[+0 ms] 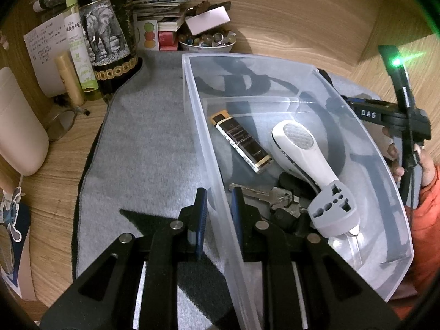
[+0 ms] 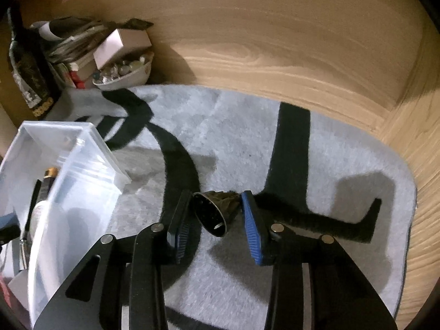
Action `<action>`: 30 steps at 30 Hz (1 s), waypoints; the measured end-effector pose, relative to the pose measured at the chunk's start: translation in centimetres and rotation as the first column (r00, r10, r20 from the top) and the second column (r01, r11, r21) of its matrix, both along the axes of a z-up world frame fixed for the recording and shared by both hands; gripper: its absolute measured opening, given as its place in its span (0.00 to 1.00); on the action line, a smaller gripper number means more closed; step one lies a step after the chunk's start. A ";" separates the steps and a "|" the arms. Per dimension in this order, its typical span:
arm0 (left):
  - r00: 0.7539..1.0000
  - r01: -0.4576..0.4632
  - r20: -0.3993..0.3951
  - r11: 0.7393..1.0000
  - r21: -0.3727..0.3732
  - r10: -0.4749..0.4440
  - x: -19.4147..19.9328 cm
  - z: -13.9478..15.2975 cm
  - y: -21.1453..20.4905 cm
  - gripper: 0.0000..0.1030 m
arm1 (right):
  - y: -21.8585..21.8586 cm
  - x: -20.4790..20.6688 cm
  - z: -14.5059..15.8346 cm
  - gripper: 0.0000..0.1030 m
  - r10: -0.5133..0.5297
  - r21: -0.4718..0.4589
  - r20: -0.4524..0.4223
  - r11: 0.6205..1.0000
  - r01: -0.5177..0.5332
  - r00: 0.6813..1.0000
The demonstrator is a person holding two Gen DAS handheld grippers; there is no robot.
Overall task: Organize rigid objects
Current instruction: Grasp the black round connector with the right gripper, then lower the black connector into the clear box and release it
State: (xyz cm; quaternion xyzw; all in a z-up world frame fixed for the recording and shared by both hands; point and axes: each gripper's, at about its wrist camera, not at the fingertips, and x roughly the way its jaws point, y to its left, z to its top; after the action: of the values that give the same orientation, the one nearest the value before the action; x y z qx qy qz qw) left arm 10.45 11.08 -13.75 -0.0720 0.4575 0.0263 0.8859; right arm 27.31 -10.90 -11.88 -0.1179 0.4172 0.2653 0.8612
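A clear plastic bin (image 1: 247,57) stands on a grey rug (image 1: 143,137). In it lie a dark flat box with gold ends (image 1: 240,141), a white handheld device (image 1: 302,148), a bunch of keys (image 1: 264,195) and a grey plug adapter (image 1: 334,209). My left gripper (image 1: 218,195) is shut on the bin's near left wall, one pad inside and one outside. In the right wrist view a small dark bell (image 2: 211,211) lies on its side on the rug (image 2: 343,151), right of the bin (image 2: 55,132). My right gripper (image 2: 216,196) has a pad against each side of the bell.
Bottles and an elephant-printed tin (image 1: 106,35) crowd the far left corner, with a bowl of marbles (image 1: 206,40), stacked cards and a small white box (image 1: 207,20) behind the bin. Wooden boards (image 2: 275,41) rise behind the rug. A hand in an orange sleeve (image 1: 427,206) shows past the bin.
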 end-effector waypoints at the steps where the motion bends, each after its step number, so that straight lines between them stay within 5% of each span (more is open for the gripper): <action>1: 1.000 -0.002 0.000 1.000 -0.002 0.002 0.0 0.0 0.0 0.17 | -0.2 -0.3 0.4 0.32 0.001 0.006 0.006 1.000 -0.002 1.000; 20: 1.000 -0.013 0.001 1.000 -0.008 0.013 0.0 0.1 0.1 0.16 | 3.0 -7.4 8.2 0.32 0.192 0.138 0.204 0.965 -0.222 0.960; 30: 1.000 -0.013 0.002 1.000 -0.008 0.013 0.1 0.2 0.1 0.16 | 6.1 -11.6 8.1 0.32 0.326 0.135 0.222 0.923 -0.361 0.919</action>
State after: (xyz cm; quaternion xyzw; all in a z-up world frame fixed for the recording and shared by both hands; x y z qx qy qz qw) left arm 10.51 11.18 -13.59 -0.0785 0.4562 0.0304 0.8859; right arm 15.72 -4.82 -3.78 -0.1396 0.2788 0.4351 0.8446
